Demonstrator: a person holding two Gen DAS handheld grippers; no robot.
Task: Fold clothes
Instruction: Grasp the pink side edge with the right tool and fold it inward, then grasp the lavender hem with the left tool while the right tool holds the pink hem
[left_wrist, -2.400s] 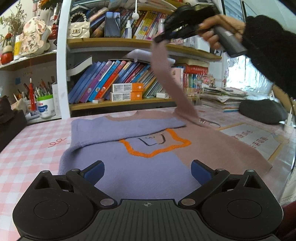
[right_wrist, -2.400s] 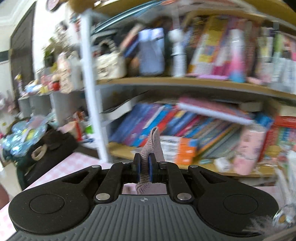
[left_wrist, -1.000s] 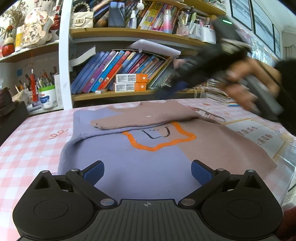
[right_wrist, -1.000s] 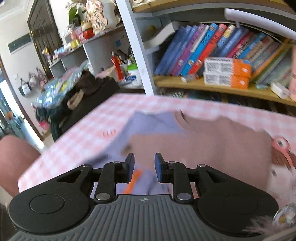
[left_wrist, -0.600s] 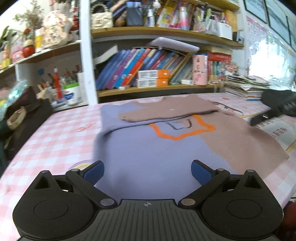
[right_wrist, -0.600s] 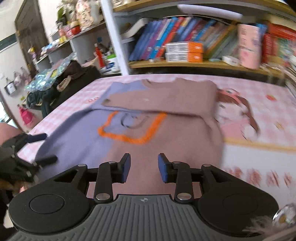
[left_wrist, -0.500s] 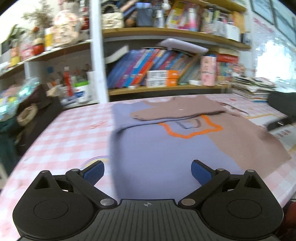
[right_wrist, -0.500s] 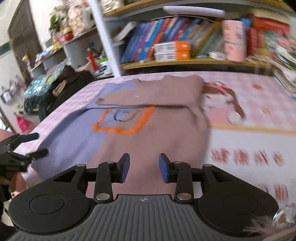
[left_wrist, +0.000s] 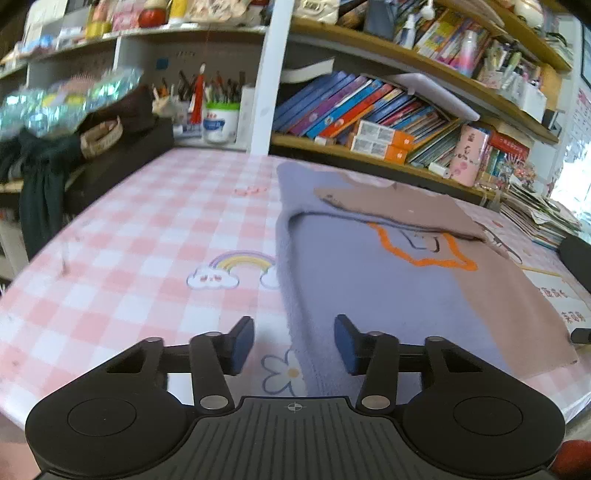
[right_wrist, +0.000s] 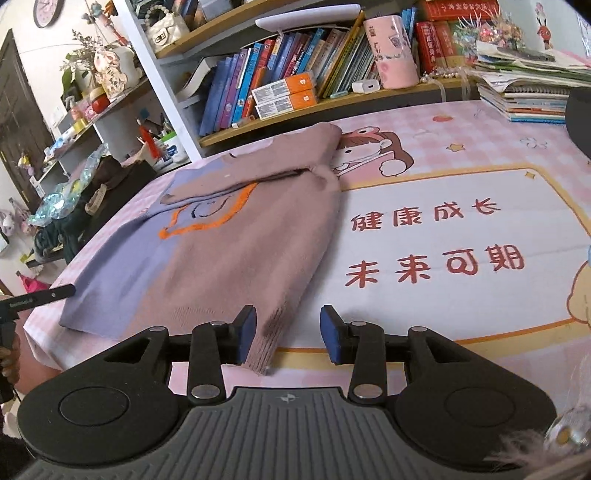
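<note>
Both tongs stand wide and hold nothing: the left gripper (left_wrist: 294, 345) straddles the sweater's (left_wrist: 369, 273) near lilac edge, the right gripper (right_wrist: 288, 334) its mauve hem corner. The sweater lies flat on the pink checked tablecloth (left_wrist: 140, 236), sleeves folded in; bookshelves (right_wrist: 295, 74) stand beyond it.
</note>
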